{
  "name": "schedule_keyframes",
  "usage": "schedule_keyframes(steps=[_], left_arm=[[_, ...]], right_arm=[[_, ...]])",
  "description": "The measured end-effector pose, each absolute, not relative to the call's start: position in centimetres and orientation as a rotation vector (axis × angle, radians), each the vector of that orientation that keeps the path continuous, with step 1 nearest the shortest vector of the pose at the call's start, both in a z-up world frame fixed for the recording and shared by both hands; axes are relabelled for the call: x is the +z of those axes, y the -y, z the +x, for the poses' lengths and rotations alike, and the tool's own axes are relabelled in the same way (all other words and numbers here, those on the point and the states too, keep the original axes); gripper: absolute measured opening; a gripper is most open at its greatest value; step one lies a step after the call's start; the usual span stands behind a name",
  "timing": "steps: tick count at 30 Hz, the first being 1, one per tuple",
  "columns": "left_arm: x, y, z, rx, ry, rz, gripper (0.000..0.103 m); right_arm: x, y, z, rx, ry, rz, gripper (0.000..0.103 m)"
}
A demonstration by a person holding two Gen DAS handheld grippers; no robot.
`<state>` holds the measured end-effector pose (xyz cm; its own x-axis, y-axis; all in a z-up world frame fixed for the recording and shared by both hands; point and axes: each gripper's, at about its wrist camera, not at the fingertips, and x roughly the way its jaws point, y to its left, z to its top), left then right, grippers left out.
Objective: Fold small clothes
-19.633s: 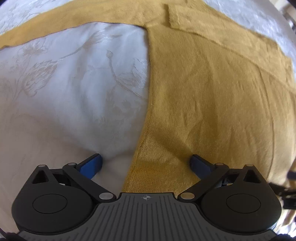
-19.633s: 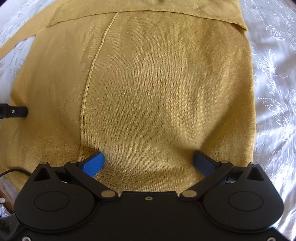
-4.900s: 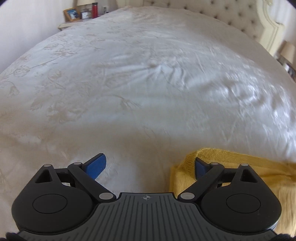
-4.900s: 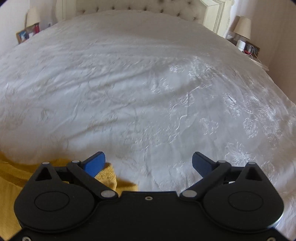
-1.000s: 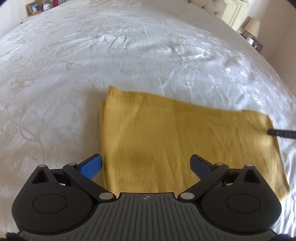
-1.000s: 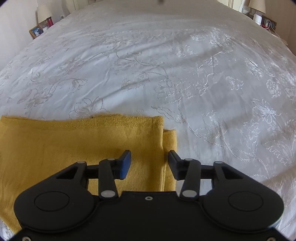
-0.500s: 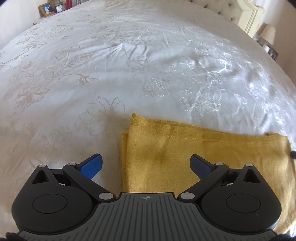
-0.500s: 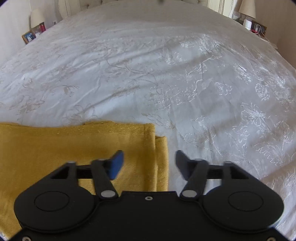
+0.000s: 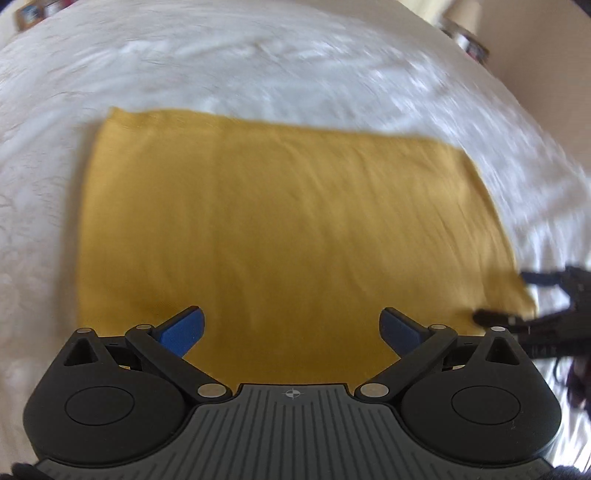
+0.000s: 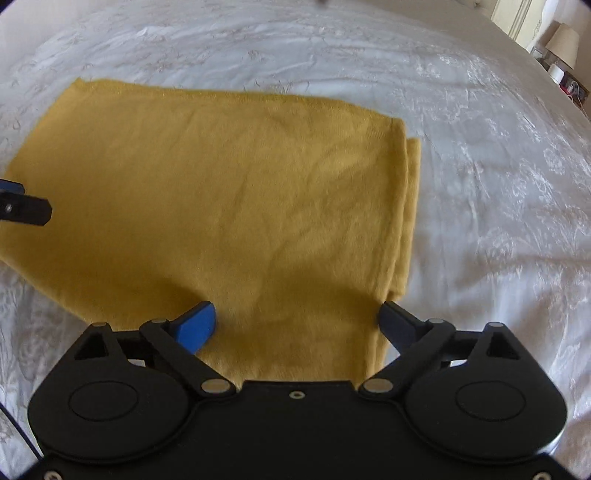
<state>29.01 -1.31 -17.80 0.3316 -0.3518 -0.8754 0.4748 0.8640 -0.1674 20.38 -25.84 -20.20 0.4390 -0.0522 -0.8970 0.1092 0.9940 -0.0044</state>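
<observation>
A mustard-yellow knitted garment (image 9: 280, 221) lies folded into a flat rectangle on the white bedspread (image 9: 258, 59). My left gripper (image 9: 291, 328) hovers over its near edge, open, with nothing between the blue pads. In the right wrist view the same garment (image 10: 229, 206) shows its layered folded edge on the right. My right gripper (image 10: 295, 321) is over the garment's near right part; its jaws are opening and nothing is between them. The right gripper's fingers (image 9: 495, 317) show at the right edge of the left view. A left fingertip (image 10: 26, 210) shows at the left edge of the right view.
The embroidered white bedspread (image 10: 498, 184) spreads around the garment on all sides. A bedside lamp (image 10: 561, 40) and small items stand on a table at the far right. Another lamp (image 9: 461, 22) and a picture frame (image 9: 27, 18) sit beyond the bed.
Both grippers drew back toward the near side, so much more of the folded garment now shows ahead of them. The right gripper's jaws widened from nearly shut to wide apart.
</observation>
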Motion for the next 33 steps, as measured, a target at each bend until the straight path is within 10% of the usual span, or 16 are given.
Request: schedule_keyframes(steps=[33], left_arm=[[-21.2, 3.7, 27.7, -0.425, -1.192, 0.211, 0.103]], right_arm=[[-24.0, 38.7, 25.4, 0.121, -0.952, 0.923, 0.103]])
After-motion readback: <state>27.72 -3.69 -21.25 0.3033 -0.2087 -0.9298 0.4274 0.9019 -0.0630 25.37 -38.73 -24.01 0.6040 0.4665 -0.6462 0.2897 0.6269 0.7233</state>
